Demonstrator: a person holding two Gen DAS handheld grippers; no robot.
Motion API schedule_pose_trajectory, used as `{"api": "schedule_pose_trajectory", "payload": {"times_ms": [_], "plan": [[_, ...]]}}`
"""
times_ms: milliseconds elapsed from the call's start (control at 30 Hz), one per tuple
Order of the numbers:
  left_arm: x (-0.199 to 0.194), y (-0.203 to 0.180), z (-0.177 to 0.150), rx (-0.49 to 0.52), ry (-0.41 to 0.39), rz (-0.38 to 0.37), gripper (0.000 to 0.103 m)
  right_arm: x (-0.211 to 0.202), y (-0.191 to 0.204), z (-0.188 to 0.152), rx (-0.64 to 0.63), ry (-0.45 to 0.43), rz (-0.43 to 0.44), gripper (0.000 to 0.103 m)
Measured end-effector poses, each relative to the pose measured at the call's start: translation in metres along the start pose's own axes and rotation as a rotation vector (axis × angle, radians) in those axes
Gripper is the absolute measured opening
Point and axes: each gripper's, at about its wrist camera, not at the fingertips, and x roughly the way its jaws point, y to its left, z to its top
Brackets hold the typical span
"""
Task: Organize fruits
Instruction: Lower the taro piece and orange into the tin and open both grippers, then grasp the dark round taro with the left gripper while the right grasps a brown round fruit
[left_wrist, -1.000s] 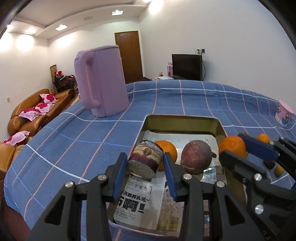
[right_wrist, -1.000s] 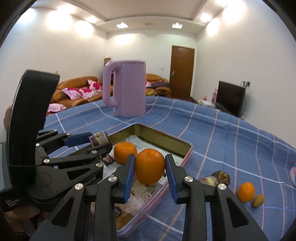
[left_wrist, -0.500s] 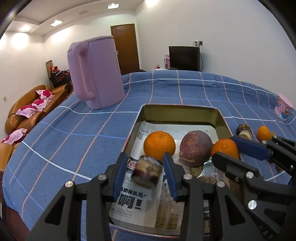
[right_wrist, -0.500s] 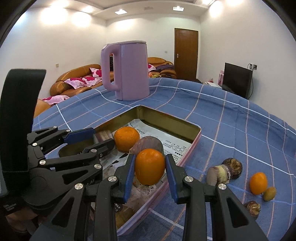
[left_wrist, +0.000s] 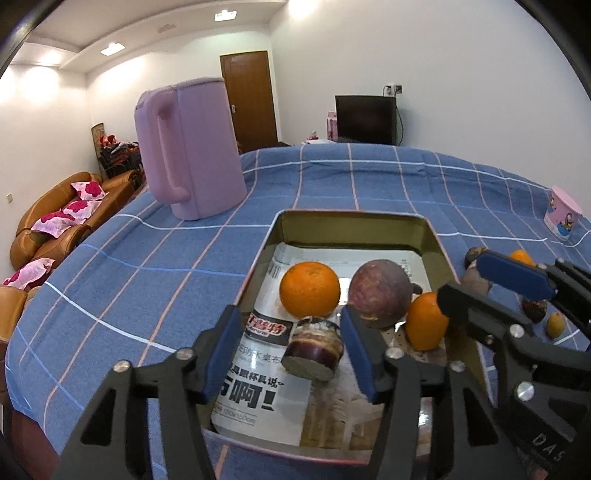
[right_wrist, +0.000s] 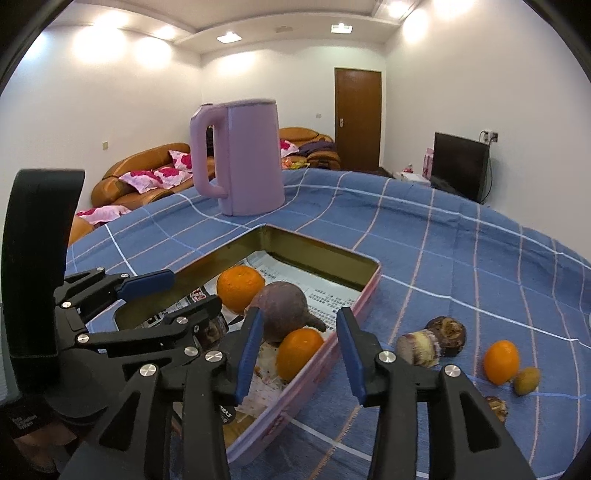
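A metal tray (left_wrist: 351, 215) (right_wrist: 325, 253) lined with newspaper holds an orange (left_wrist: 309, 288) (right_wrist: 240, 286), a round purple fruit (left_wrist: 380, 291) (right_wrist: 282, 310) and a smaller orange (left_wrist: 426, 321) (right_wrist: 299, 352). A cut purple fruit piece (left_wrist: 314, 349) lies on the newspaper between the fingers of my left gripper (left_wrist: 288, 345). Those jaws are opening, and the left pad stands well clear of the piece. My right gripper (right_wrist: 299, 338) is opening too. The smaller orange rests in the tray between its pads, untouched. Each gripper also shows in the other's view, the right gripper (left_wrist: 498, 291) and the left gripper (right_wrist: 170, 295).
A tall pink kettle (left_wrist: 192, 147) (right_wrist: 247, 155) stands behind the tray on the blue checked cloth. To the tray's right lie a cut fruit piece (right_wrist: 419, 347), a brown fruit (right_wrist: 447, 330), an orange (right_wrist: 500, 362) and a small yellowish fruit (right_wrist: 526, 380). A pink cup (left_wrist: 563, 214) sits far right.
Both grippers came down over the tray and opened. The left let go of the cut purple piece, the right let go of the smaller orange; both now rest in the tray.
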Motion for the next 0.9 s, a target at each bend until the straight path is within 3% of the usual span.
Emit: {"api": "schedule_pose_trajectory", "payload": {"times_ms": [133,467,900], "plan": [[-0.013,-0.005,0.002,0.005,-0.037,0.005,0.078,-0.023,-0.015,-0.007,0.015,-0.018,-0.021,0.053],[-0.037,-0.049,0.006,0.051,-0.075,-0.076,0.078,-0.078,-0.107,-0.05,0.158,0.051,-0.23,0.053],[-0.038,-0.11,0.011,0.16,-0.059,-0.139,0.078,-0.065,-0.122,-0.06,0.158,0.178,-0.191,0.053]]}}
